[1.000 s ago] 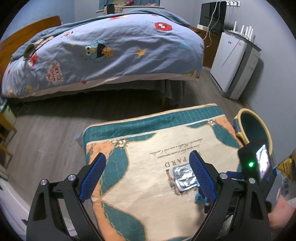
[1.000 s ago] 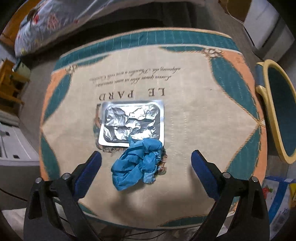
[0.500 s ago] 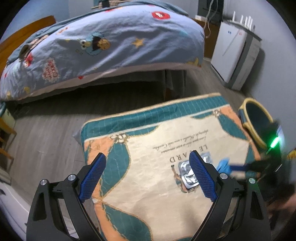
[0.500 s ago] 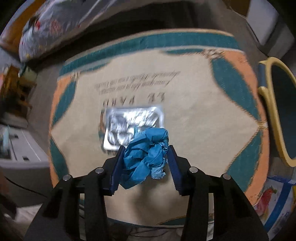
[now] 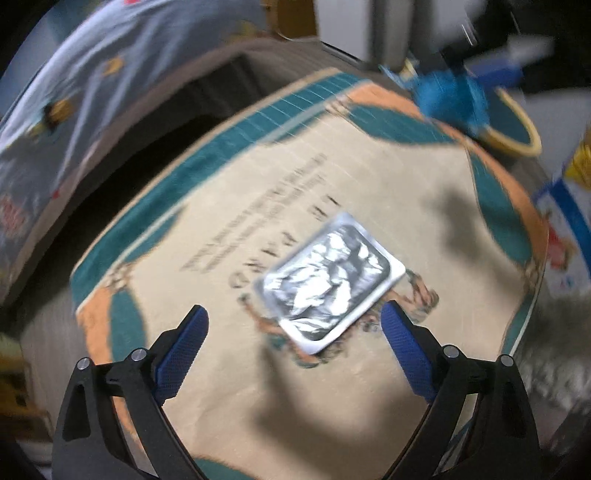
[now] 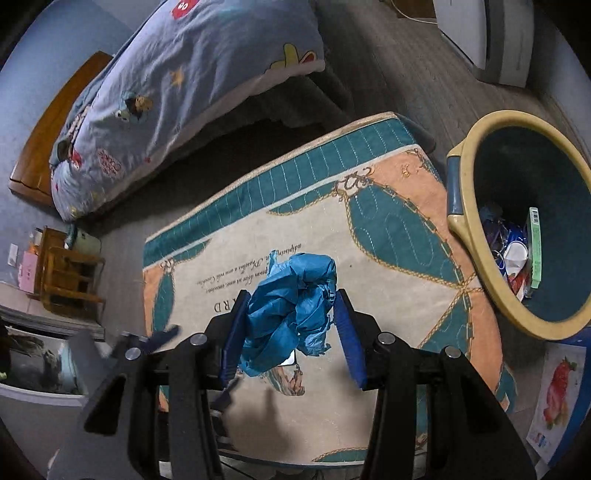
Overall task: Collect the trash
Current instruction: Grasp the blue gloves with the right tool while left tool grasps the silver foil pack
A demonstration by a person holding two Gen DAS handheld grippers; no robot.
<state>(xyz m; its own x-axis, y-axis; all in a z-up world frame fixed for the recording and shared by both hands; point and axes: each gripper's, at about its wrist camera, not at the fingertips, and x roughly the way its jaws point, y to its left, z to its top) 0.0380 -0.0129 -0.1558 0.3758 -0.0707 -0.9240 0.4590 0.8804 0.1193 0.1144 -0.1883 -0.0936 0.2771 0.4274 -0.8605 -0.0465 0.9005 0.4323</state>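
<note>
Carrying phase, item one of two. Right gripper [image 6: 291, 332]: jaws drawn in partway and pressed on a crumpled blue wad [image 6: 291, 310], lifted clear of the blanket-covered table [image 6: 391, 236]; the jaws closed on it within the last second. Destination, as judged: the yellow-rimmed bin [image 6: 476, 243] at the right of the right-wrist frame, already holding assorted wrappers and a green packet. Next move calls for swinging the wad rightward past the rim, over the dark interior, then spreading the jaws.

Item two: foil tray [image 5: 328, 280], flattened and crinkled, lying on the table at centre of the left-wrist frame, not yet collected. Left gripper [image 5: 293, 334]: jaws wide apart, holding nothing, angled down at the tray, whose near corner sits just beyond and between the fingertips. Contact cannot be confirmed; the view is blurred. The tray lies flat, so a grasp probably needs one finger under or against an edge.

Surroundings: bed with cartoon-print duvet [image 6: 192, 81], upper left; white appliance [image 6: 487, 33], upper right; wooden chair [image 6: 66, 273], left edge; printed bag [image 6: 557, 387], lower right beside the bin. Nothing stands between wad and bin; only the rim needs clearing.
</note>
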